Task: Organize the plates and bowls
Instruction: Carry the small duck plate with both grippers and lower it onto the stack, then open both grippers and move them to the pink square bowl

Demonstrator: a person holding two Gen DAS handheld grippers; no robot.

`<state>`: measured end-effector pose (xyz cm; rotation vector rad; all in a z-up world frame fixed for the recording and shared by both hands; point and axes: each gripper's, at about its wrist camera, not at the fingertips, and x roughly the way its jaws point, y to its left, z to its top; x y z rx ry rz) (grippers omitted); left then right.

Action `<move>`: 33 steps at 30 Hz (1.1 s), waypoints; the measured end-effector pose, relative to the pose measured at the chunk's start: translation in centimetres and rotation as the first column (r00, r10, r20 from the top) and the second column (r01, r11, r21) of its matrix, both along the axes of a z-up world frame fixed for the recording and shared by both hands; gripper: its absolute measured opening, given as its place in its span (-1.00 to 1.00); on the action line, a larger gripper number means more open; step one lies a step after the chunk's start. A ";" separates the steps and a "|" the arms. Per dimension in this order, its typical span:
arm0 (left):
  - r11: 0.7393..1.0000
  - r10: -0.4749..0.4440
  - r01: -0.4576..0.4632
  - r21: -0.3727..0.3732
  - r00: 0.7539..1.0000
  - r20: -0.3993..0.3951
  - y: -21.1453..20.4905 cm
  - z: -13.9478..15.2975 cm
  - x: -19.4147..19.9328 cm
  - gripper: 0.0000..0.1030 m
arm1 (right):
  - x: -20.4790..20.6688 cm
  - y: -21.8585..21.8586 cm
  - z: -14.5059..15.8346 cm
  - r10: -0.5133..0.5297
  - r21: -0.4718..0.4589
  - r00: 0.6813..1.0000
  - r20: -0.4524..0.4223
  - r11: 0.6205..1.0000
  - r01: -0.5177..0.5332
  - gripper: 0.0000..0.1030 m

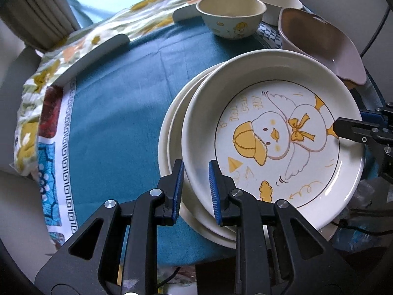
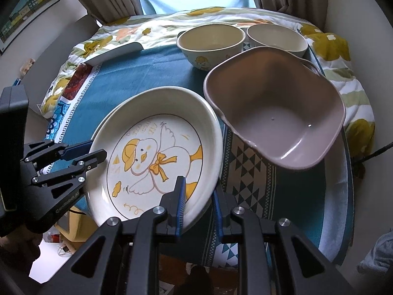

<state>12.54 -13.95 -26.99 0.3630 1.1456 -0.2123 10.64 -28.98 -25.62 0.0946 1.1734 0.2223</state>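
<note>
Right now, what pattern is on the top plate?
A yellow-capped cartoon duck, clearest from the left wrist.

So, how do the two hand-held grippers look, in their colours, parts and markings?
Both are alike. The left hand-held gripper has matt black plastic linkage arms with triangular cut-outs, round silver pivot bolts, and flat blue ribbed pads on the fingers. The right hand-held gripper is built the same. Small white lettering runs along the left one's black arm, too small to read surely.
</note>
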 end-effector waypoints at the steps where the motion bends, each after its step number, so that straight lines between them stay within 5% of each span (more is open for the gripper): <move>1: 1.000 -0.007 0.007 0.012 1.000 0.010 -0.1 0.1 -0.2 -0.64 | 0.0 0.0 0.0 -0.001 0.000 1.000 -0.002 1.000 0.001 -0.63; 16: 0.998 -0.035 0.035 0.046 0.999 0.017 0.0 0.5 -0.5 -0.64 | 0.4 0.3 -0.1 -0.036 -0.023 0.999 -0.023 0.999 0.036 -0.63; 25: 1.000 -0.031 0.030 -0.006 0.999 -0.020 1.0 0.8 0.0 -0.64 | 0.4 0.4 0.5 -0.048 -0.014 0.999 -0.011 0.999 0.048 -0.63; 33: 0.986 -0.008 0.020 -0.163 0.998 0.070 0.4 8.4 0.6 -0.55 | -0.6 -2.9 6.8 -0.081 0.073 0.987 0.137 0.995 0.072 -0.63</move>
